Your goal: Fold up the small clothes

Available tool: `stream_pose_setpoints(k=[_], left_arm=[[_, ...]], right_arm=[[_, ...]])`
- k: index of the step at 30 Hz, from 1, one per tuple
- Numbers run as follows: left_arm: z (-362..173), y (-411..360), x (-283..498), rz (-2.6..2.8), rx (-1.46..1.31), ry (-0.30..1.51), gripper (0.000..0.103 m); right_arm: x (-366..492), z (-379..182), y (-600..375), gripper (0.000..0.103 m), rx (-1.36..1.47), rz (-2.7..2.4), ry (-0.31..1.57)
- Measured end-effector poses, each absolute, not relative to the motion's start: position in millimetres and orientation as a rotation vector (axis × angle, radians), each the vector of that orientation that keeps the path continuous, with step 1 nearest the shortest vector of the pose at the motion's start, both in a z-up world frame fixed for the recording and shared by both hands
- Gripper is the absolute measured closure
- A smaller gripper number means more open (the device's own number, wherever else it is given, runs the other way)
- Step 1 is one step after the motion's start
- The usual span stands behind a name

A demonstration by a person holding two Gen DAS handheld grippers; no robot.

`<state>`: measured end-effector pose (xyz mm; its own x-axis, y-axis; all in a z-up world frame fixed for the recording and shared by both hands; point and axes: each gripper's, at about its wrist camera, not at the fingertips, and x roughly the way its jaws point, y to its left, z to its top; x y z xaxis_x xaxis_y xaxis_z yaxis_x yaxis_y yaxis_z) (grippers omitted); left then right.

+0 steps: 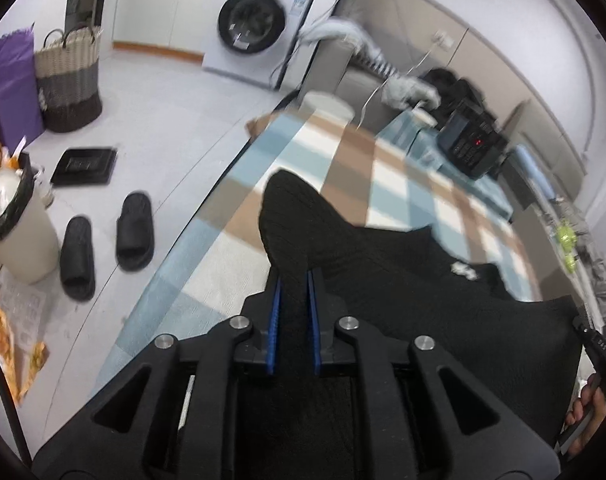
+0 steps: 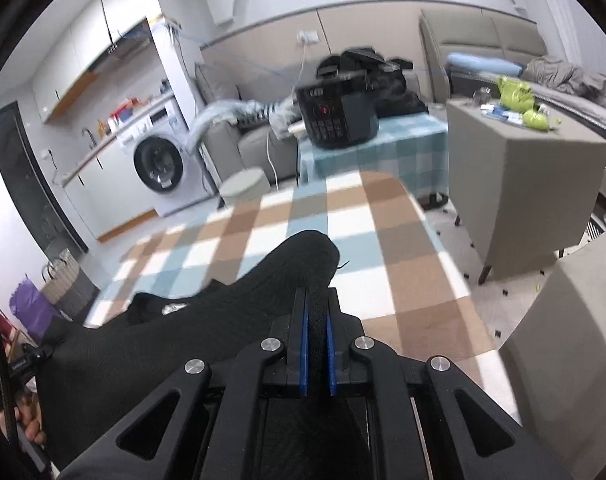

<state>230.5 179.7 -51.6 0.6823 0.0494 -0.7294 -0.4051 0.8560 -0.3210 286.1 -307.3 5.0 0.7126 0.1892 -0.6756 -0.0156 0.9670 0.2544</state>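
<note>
On the left, the left tongs (image 1: 294, 280) sit narrow, their blue pads (image 1: 277, 320) pinching a bunched corner of the black knit garment (image 1: 383, 264). The cloth rises past the fingertips as a rounded lump and runs off to the right across the checked cloth of the bench (image 1: 231, 248), toward the other hand. Below the bench edge, a pair of black slippers (image 1: 107, 236) lies on the floor, well apart from the work.

In the middle, the garment hangs or lies stretched between the two grips, its long axis running side to side from one pair of tongs to the other. A small white label shows near its centre. Whether the middle span rests on the bench or sags just above it cannot be told.

On the right, the right tongs (image 2: 317, 308) are likewise narrow, clamped on the opposite corner, with the fabric humped beyond the tips and trailing left. A grey side table (image 2: 523, 184) stands beyond the bench's far right edge.

Each hand holds its own end, so neither is nearer. The coming fold, I judge, turns on carrying both corners forward together, across that side-to-side axis, to meet the far edge.
</note>
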Motion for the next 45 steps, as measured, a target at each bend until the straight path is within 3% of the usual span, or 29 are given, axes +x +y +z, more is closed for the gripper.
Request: stream_pose_setpoints(k=[2, 5, 12, 20, 26, 32, 45], left_arm=[[-56.9, 177.9, 228.4, 0.27, -0.49, 0.811, 0.073], [-55.7, 172.4, 214.7, 0.233, -0.495, 0.805, 0.065], [-44.0, 175.0, 142.3, 0.263, -0.483, 0.787, 0.049], [-61.8, 179.2, 51.4, 0.266, -0.474, 0.85, 0.049], [-88.4, 161.5, 28.3, 0.227, -0.493, 0.895, 0.049], [-85.4, 155.6, 29.0, 0.216, -0.501, 0.861, 0.073], [-83.0, 157.2, 36.9, 0.214, -0.509, 0.887, 0.073]], right_arm=[[287.7, -4.0, -307.7, 0.073, 0.245, 0.108, 0.82], [270.2, -4.7, -313.8, 0.063, 0.232, 0.133, 0.842], [190.4, -16.1, -347.2, 0.06, 0.321, 0.189, 0.904], [108.6, -31.7, -374.1, 0.059, 0.497, 0.214, 0.908], [92.2, -43.8, -361.6, 0.059, 0.48, 0.251, 0.943], [90.1, -47.0, -351.9, 0.059, 0.421, 0.252, 0.958], [93.6, -59.7, -364.5, 0.058, 0.475, 0.262, 1.008]])
